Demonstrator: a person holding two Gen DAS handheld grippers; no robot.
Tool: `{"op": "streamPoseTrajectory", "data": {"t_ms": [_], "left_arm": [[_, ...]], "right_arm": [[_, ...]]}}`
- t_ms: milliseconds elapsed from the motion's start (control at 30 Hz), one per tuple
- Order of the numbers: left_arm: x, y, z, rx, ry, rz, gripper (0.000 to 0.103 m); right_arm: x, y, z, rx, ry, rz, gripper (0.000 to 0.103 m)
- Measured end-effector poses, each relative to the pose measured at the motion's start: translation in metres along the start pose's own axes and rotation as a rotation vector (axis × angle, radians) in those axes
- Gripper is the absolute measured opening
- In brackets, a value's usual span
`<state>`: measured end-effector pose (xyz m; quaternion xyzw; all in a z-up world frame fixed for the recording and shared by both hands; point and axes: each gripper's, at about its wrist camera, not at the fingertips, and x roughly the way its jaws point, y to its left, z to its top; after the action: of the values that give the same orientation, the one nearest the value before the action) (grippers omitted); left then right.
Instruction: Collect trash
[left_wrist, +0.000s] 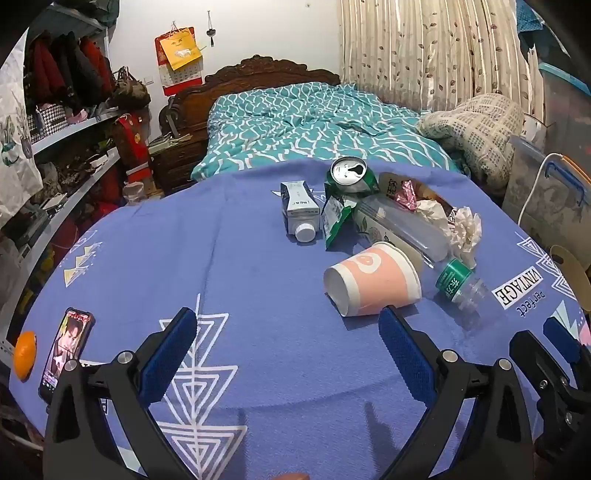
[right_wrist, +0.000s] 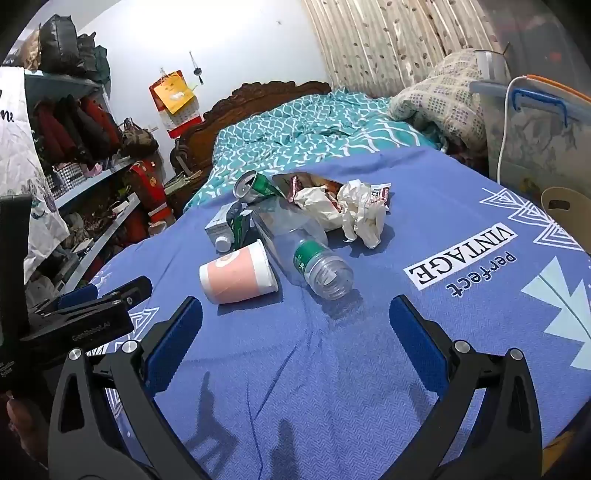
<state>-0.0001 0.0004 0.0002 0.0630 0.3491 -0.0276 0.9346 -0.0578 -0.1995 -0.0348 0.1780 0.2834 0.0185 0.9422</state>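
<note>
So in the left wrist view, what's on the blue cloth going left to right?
orange → phone → white carton → pink paper cup → green-label plastic bottle → VINTAGE print

The blue tablecloth (right_wrist: 424, 206) reads "VINTAGE perfect"; the left gripper (right_wrist: 103, 295) perhaps "GenRobot.AI"

Clear bottle (left_wrist: 413, 225): upper body buried under the tissue wad (left_wrist: 466, 229) and wrappers, neck not visible. Snack bag (left_wrist: 391, 184) at far side mostly hidden behind the can (left_wrist: 349, 173); print unreadable. Carton (right_wrist: 221, 227) half covered by the green wrapper (right_wrist: 242, 225) in right wrist view. Phone (left_wrist: 66, 350) clipped by the left finger (left_wrist: 110, 380), screen too blurred to read. Orange (left_wrist: 25, 354) sits at frame edge.
</note>
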Motion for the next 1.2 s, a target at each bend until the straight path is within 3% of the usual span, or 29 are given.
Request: {"op": "streamPoseTrajectory", "data": {"t_ms": [333, 633, 700, 833, 1067, 1200], "left_arm": [[0.001, 0.003, -0.001, -0.023, 0.006, -0.055, 0.094], [0.004, 0.009, -0.028, -0.09, 0.028, -0.17, 0.094], [0.0, 0.015, -0.036, -0.119, 0.019, -0.218, 0.094], [-0.007, 0.024, -0.046, -0.172, -0.007, -0.427, 0.094], [-0.012, 0.022, -0.042, -0.132, -0.008, -0.336, 0.094], [-0.007, 0.037, -0.032, -0.177, -0.028, -0.293, 0.094]], "right_arm": [[0.005, -0.011, -0.006, 0.014, -0.003, -0.06, 0.1], [0.018, -0.02, -0.008, 0.029, 0.085, -0.063, 0.1], [0.019, -0.02, -0.01, 0.022, 0.095, -0.061, 0.1], [0.019, -0.018, -0.009, 0.022, 0.097, -0.062, 0.1], [0.023, -0.013, -0.01, 0.013, 0.112, -0.043, 0.1], [0.022, -0.013, -0.011, 0.006, 0.114, -0.042, 0.1]]}}
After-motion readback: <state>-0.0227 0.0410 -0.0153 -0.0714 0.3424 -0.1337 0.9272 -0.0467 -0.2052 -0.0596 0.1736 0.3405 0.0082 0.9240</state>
